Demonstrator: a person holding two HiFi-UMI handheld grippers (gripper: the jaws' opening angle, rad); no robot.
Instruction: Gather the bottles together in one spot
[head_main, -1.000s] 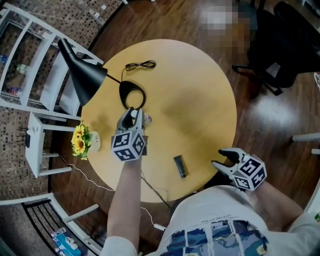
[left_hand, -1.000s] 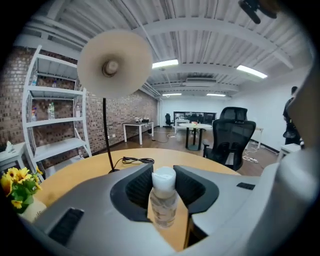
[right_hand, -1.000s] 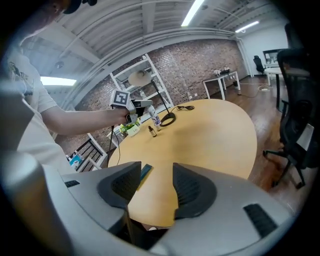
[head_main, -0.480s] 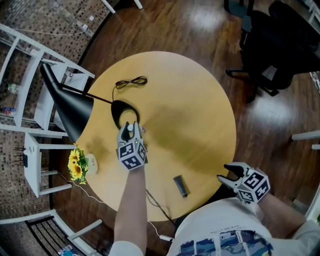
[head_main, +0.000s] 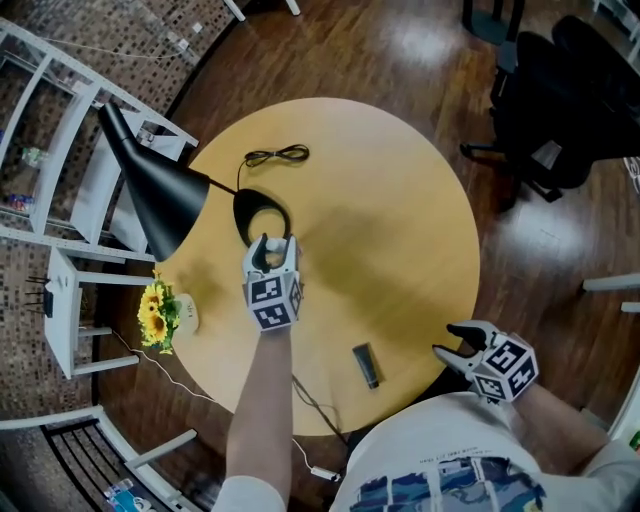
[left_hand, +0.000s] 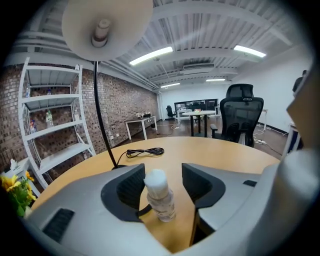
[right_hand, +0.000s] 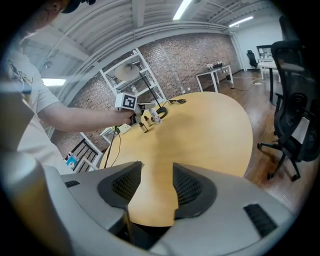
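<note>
A small clear bottle is set upright on the round table, just beside the lamp base. The jaws of the left gripper have just been opened, so the bottle is stood between them, not squeezed. The right gripper is held open and empty (by the table's near edge). Next, the left gripper should be drawn back straight, so the bottle is not knocked over.
</note>
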